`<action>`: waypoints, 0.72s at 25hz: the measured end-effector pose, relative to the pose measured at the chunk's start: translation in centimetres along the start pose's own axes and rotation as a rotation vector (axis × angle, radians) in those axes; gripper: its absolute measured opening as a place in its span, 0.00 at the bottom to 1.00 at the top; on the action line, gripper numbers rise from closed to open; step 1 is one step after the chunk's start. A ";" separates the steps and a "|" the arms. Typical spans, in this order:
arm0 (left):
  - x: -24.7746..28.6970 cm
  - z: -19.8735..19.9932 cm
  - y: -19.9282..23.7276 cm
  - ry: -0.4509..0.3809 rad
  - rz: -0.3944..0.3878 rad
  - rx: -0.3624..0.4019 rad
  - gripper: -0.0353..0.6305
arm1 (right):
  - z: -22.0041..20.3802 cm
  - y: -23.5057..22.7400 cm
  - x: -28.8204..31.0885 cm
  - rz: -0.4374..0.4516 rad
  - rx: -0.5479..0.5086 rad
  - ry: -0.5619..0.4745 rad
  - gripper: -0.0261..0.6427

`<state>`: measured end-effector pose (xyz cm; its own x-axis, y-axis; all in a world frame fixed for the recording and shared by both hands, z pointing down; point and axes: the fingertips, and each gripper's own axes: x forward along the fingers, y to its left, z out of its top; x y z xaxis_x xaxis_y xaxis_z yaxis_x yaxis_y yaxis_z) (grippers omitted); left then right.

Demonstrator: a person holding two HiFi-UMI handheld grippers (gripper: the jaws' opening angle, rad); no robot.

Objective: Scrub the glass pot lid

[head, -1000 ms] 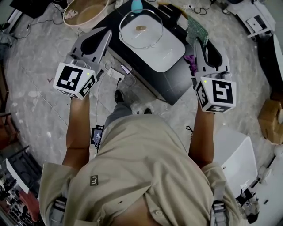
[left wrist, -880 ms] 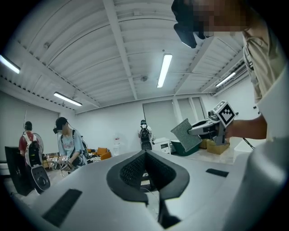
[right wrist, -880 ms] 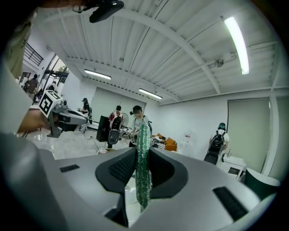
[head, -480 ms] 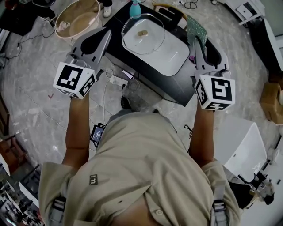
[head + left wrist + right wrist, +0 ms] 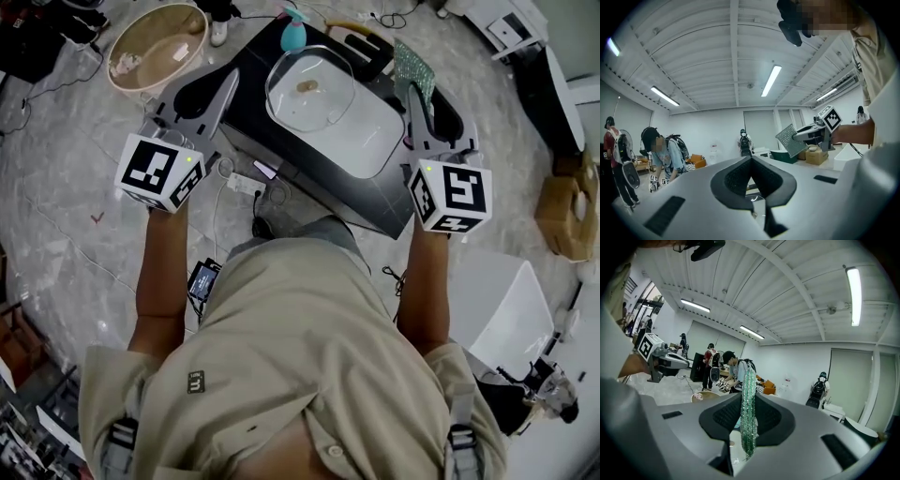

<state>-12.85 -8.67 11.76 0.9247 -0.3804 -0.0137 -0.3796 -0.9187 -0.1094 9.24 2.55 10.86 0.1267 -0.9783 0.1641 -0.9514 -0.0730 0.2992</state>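
Gripping a green mesh scrub pad (image 5: pixel 748 420) edge-on, the right tongs (image 5: pixel 749 399) were clenched on it, above the black desk's (image 5: pixel 314 171) right edge. Left tongs (image 5: pixel 751 162) were closed on nothing, tips together, near the desk's left edge. The round clear glass pot lid (image 5: pixel 309 89) lay on the white rectangular basin (image 5: pixel 371 141) on the desk, between both tongs, touched by neither.

The right gripper (image 5: pixel 749 404) pinches a green scrub pad (image 5: pixel 748 427) upright between its jaws.
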 end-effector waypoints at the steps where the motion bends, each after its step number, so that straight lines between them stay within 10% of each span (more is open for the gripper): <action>1: 0.1 -0.6 0.5 0.005 0.006 -0.013 0.07 | -0.2 0.3 0.7 0.010 -0.003 0.008 0.17; 18: 3.8 -6.3 5.1 0.196 0.210 -0.054 0.07 | -7.6 -0.3 16.7 0.241 0.044 0.091 0.17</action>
<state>-11.43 -15.51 17.43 0.8046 -0.5711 0.1626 -0.5677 -0.8202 -0.0716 13.81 -12.25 20.69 -0.0824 -0.9470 0.3105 -0.9683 0.1499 0.2000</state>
